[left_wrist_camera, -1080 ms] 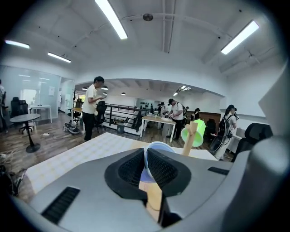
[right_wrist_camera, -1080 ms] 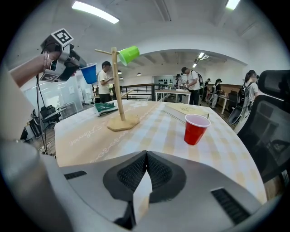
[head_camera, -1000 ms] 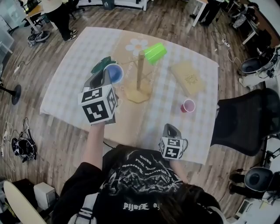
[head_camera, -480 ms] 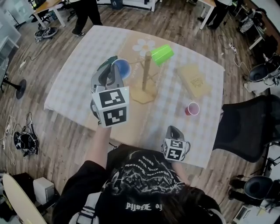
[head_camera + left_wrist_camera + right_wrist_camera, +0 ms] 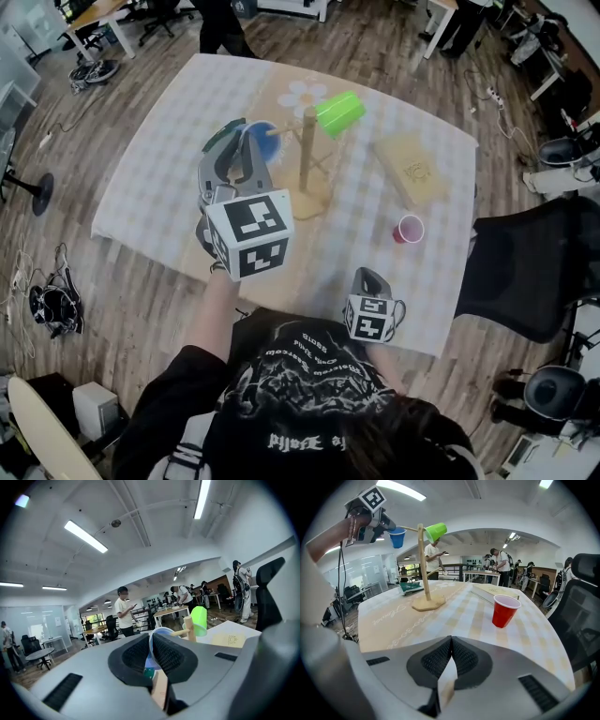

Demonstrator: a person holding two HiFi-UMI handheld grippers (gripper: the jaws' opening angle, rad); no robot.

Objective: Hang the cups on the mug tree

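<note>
Past my right fingers (image 5: 466, 658) I see a flat tan box (image 5: 490, 590) on the checked cloth (image 5: 459, 616), a black chair (image 5: 576, 606) farther right

No legible text; shirt print (image 5: 302, 361) (gothic lettering) and tablecloth script (image 5: 382, 617) too blurred.

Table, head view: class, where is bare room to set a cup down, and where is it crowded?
Free: checked tablecloth left of the left gripper; the strip between wooden mug tree and red plastic cup. Crowded: the tree's pegs, with the gripped blue plastic cup.
</note>
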